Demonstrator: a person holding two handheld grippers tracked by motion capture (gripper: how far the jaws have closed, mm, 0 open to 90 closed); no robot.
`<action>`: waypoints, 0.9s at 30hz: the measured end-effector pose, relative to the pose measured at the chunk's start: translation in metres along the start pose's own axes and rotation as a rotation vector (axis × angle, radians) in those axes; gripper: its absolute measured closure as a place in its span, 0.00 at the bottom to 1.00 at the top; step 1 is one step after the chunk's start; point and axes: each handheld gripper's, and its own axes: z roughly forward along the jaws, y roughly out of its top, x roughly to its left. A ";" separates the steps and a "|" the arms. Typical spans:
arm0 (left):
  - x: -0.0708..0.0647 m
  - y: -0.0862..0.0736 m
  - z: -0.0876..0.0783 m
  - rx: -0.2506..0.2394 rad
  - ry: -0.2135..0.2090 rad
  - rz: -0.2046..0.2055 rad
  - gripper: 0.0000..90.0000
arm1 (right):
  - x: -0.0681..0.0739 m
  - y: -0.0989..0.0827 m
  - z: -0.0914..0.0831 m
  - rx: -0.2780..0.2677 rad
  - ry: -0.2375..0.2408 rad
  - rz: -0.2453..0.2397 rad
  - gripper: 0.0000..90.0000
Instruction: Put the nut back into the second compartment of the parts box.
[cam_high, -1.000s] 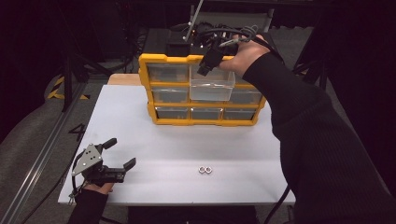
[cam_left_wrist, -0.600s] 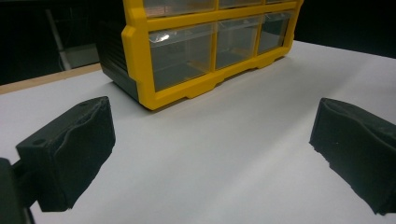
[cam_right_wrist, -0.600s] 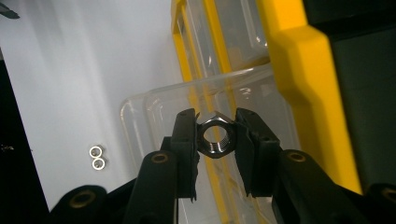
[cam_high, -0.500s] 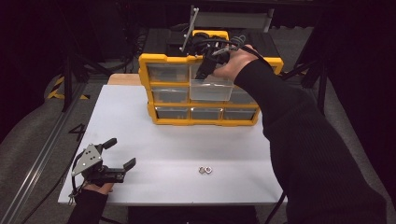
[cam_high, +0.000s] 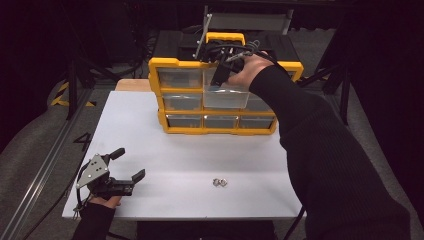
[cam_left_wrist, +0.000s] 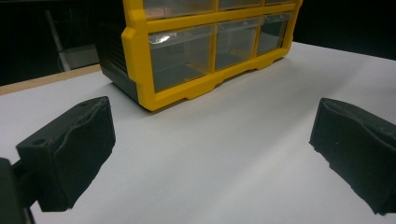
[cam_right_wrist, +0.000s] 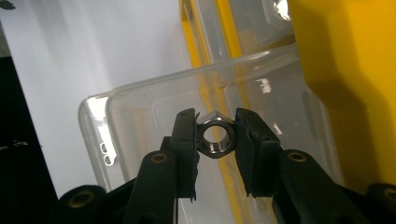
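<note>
A yellow drawer cabinet (cam_high: 220, 125) (cam_left_wrist: 140, 56) stands at the back of the white table (cam_high: 165, 160); one clear drawer (cam_high: 225, 97) (cam_right_wrist: 154, 107) is pulled out. My right gripper (cam_right_wrist: 215, 135) (cam_high: 220, 75) hangs over that open drawer, shut on a steel hex nut (cam_right_wrist: 214, 135) held between its pads. Two more nuts (cam_high: 219, 182) lie on the table near its front edge. My left gripper (cam_high: 125, 165) (cam_left_wrist: 210, 144) rests at the front left corner, open with nothing between its jaws, facing the cabinet.
Dark cables and a metal frame (cam_high: 210, 30) rise behind the cabinet. The person's right sleeve (cam_high: 325, 150) stretches across the right side of the table. A rail (cam_high: 40, 170) runs along the floor at the left.
The right gripper has sunk with the nut, from above the cabinet's top down toward the pulled-out drawer. The left gripper has stayed put.
</note>
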 end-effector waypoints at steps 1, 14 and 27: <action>0.000 0.000 0.000 0.001 0.000 0.000 0.01 | -0.001 0.000 0.000 -0.002 0.012 0.000 0.77; 0.000 0.000 0.000 0.002 0.000 -0.001 0.01 | 0.005 -0.002 -0.010 -0.020 -0.062 0.000 0.67; 0.000 0.000 0.000 0.004 0.000 -0.002 0.01 | 0.043 -0.031 -0.068 -0.136 -0.210 0.004 0.40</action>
